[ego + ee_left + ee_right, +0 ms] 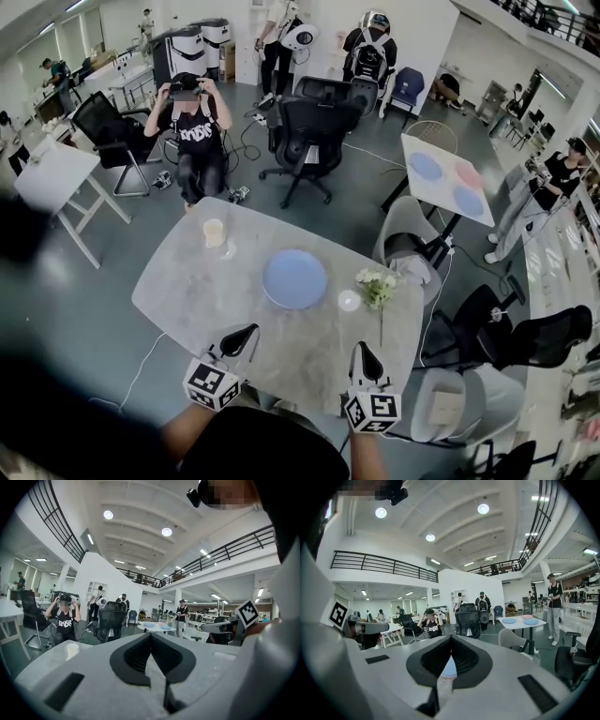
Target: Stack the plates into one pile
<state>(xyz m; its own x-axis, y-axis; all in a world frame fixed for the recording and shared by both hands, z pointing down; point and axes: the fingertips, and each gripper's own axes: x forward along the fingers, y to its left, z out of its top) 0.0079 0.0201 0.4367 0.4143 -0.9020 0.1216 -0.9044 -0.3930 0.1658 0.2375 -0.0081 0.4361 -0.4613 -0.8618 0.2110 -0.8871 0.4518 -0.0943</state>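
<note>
A light blue plate [294, 278] lies near the middle of the grey marble table [187, 281]; I cannot tell whether more plates lie under it. In the right gripper view a strip of the blue plate [449, 667] shows just beyond the jaws. My left gripper [249, 332] hovers over the table's near edge, short of the plate, with its jaws shut and nothing in them. My right gripper [361, 348] is beside it on the right, also shut and empty. The left gripper [151, 638] and the right gripper [451, 641] each show closed black jaws.
A pale cup [214, 232] stands at the table's far left, a small clear dish [349, 300] and white flowers [377, 281] to the plate's right. Another table [441, 202] with blue and pink plates stands behind. Office chairs and people surround the table.
</note>
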